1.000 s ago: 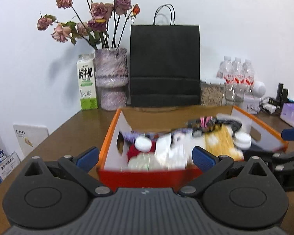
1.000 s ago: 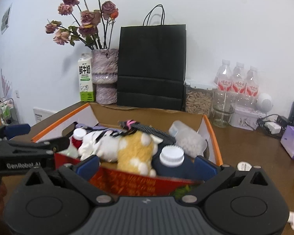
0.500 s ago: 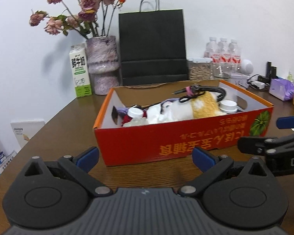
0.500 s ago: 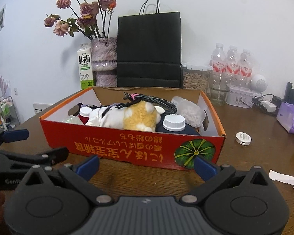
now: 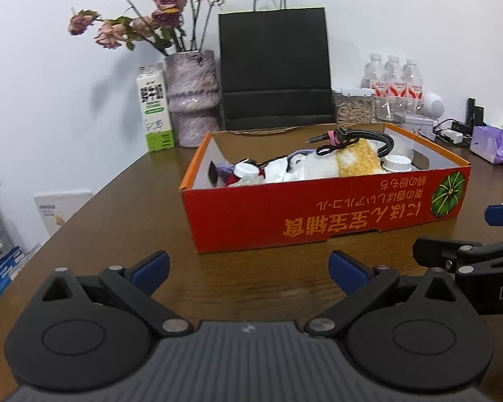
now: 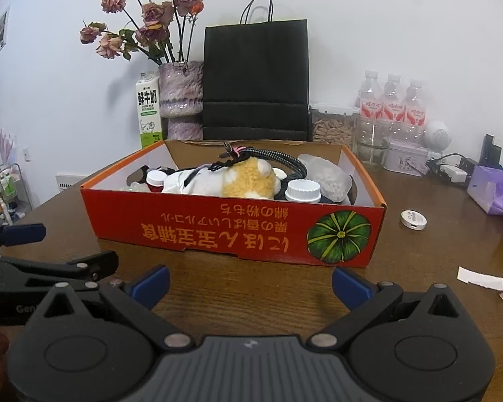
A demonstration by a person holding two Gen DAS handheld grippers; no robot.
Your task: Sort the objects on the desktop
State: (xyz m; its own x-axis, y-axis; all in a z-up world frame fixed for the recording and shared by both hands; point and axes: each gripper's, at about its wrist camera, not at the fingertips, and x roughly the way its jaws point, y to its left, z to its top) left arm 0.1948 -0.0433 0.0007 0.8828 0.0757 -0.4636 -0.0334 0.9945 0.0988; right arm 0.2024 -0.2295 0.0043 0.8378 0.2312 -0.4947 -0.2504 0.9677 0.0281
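Now farther back from the red cardboard box [image 5: 322, 214] than a second ago: then pressed close over its near edge, with only the rim and the heap inside showing; now well clear of it, with the whole printed front wall and its green pumpkin picture [image 6: 339, 234] in view and a strip of bare wood between box and fingertips. Left gripper [image 5: 248, 269] spread wide and empty, as before; right gripper [image 6: 249, 283] likewise spread wide, pinching nothing. Box unmoved near the middle of the brown wooden table [image 5: 117, 227], still heaped: yellow-and-white plush toy [image 6: 248, 179], braided black cable [image 6: 268, 157] draped over it, white-capped bottle [image 6: 302, 191] at the near right, a smaller white-capped bottle [image 5: 246, 171] toward the left. To the right of the box, apart from it, a small round white tin [image 6: 413, 218] and a scrap of white paper [image 6: 486, 279]. Behind, along the white wall: milk carton [image 5: 153, 110], mottled vase [image 5: 192, 97] with dried roses [image 5: 157, 16], black paper bag [image 5: 275, 67], clear jar of snacks [image 6: 332, 124], three water bottles [image 6: 392, 100], a purple packet [image 6: 493, 189] at far right.
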